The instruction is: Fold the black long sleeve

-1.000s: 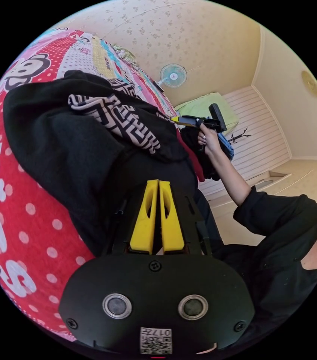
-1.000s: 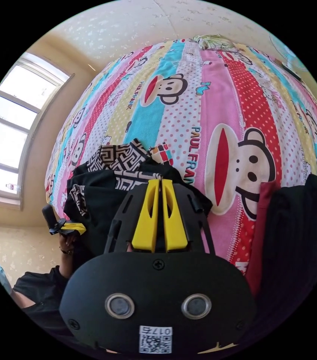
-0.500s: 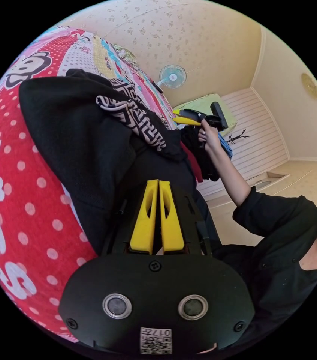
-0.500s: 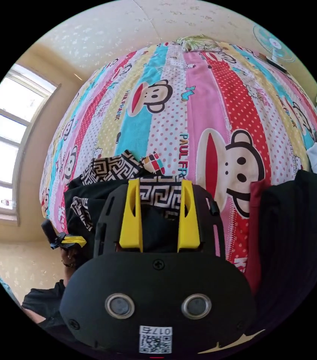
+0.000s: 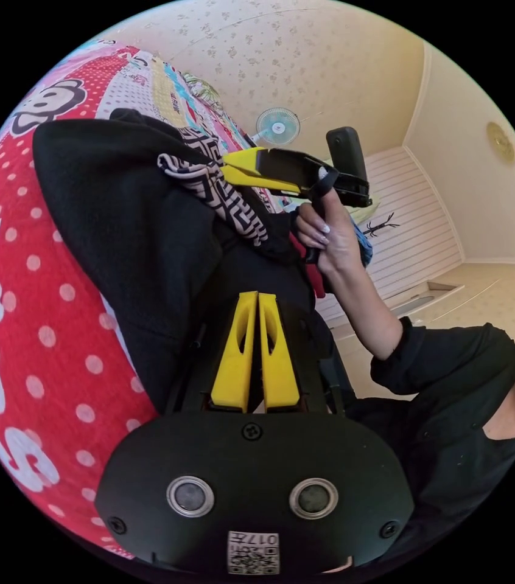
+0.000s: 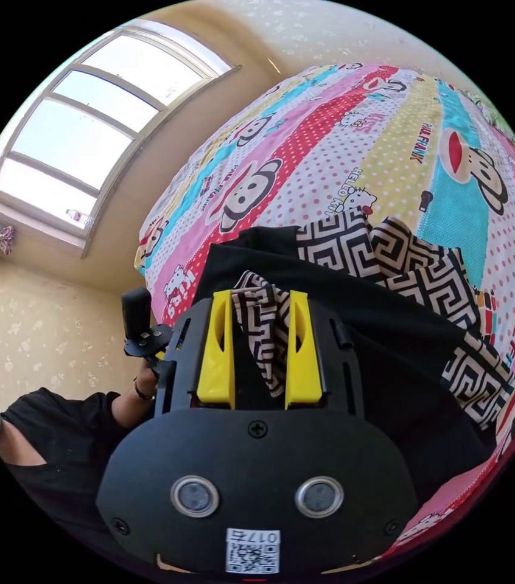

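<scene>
The black long sleeve [image 6: 361, 304], with black-and-white key-pattern panels, lies bunched on the cartoon bedspread [image 6: 330, 140]. My right gripper [image 6: 260, 296] is open, its yellow jaws on either side of a patterned strip of the garment [image 6: 263, 340]. In the left gripper view that gripper [image 5: 227, 167] reaches onto the same strip at the top of the black long sleeve [image 5: 129, 225]. My left gripper [image 5: 259, 297] is shut on the garment's black edge near the bedspread's [image 5: 20, 304] border. A hand holds the left gripper [image 6: 142, 334] beside the bed.
A big window [image 6: 69, 140] is on the wall beyond the bed. A fan [image 5: 277, 125] stands at the bed's far end. Dark red and blue clothes [image 5: 364, 243] are piled behind the person's hand. The person's black sleeve [image 5: 452, 377] is close by.
The right gripper opened and swung over to the patterned strip, which now sits between its jaws. The left gripper stayed shut in place on the black fabric.
</scene>
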Motion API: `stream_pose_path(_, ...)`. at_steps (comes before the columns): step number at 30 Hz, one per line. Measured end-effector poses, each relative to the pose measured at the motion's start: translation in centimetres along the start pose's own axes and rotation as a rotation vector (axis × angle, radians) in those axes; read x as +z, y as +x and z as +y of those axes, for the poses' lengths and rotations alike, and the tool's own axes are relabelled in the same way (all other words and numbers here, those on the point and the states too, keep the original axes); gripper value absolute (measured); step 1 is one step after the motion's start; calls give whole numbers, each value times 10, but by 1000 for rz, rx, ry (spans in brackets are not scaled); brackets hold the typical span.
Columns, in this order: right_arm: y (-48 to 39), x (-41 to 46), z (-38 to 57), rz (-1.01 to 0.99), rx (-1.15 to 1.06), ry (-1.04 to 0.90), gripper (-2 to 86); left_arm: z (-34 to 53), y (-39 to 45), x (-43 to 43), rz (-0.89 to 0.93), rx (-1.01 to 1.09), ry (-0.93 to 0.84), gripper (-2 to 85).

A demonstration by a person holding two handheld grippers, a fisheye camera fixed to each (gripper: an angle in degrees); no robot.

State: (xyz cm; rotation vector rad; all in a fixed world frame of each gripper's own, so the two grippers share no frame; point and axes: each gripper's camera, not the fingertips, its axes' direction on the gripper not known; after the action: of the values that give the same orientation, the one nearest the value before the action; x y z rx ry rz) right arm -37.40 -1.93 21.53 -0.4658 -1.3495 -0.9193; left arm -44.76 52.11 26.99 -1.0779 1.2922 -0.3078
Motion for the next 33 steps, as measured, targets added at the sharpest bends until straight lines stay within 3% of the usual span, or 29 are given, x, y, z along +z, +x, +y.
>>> stream_pose_path(11, -23, 6, 28, 26, -116, -48, 66, -5, 10, 10, -73, 30, -39, -10)
stream_pose_path(15, -18, 2, 37, -113, -109, -119, 30, -4, 25, 16, -167, 75, -63, -10)
stream_pose_path(20, 6, -96, 50, -190, -37, 152, 21, -6, 28, 21, -189, 86, -70, -10)
stream_pose_path(25, 13, -238, 77, -37, 23, 518, 18, -9, 25, 24, -167, 75, -74, -10)
stream_pose_path(29, -5, -278, 66, 30, -9, 591, 18, -12, 27, 28, -182, 81, -79, -10)
stream_pose_path(33, -47, -255, 24, 20, -133, 550, 20, -13, 26, 30, -175, 79, -69, -10)
